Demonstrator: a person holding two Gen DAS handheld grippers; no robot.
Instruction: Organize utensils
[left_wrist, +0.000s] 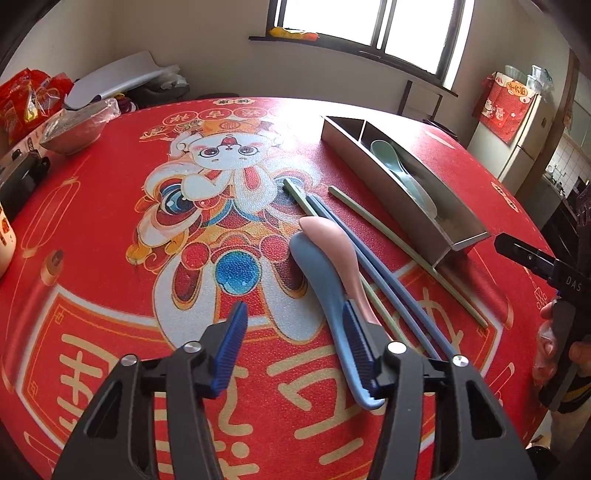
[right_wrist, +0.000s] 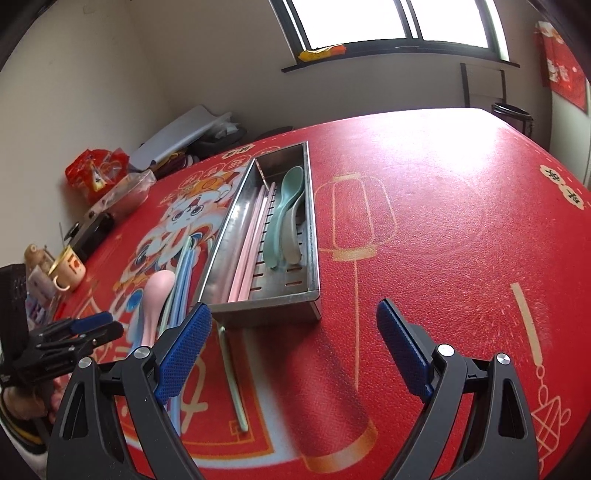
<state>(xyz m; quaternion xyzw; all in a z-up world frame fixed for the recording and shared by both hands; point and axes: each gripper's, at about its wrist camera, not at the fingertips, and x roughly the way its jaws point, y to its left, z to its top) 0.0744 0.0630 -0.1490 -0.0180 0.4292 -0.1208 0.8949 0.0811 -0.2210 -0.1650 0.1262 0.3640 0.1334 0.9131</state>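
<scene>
On the red tablecloth lies a blue spoon (left_wrist: 325, 280) with a pink spoon (left_wrist: 340, 251) resting across it. Beside them are blue chopsticks (left_wrist: 373, 273) and a green chopstick (left_wrist: 399, 247). My left gripper (left_wrist: 295, 306) stands open low over the cloth. Its right pad is against the blue spoon's handle and its left pad is well clear. The steel utensil box (right_wrist: 266, 306) holds pink chopsticks (right_wrist: 251, 240), a green spoon (right_wrist: 288, 210) and a pale spoon (right_wrist: 291, 240). My right gripper (right_wrist: 293, 304) is wide open and empty in front of the box's near end.
A plastic-wrapped bowl (left_wrist: 77, 129), red snack bags (left_wrist: 29, 96) and a black box (left_wrist: 22, 173) crowd the table's far left. A mug (right_wrist: 68, 273) stands near that edge. A fridge (left_wrist: 517, 140) is beyond the table on the right.
</scene>
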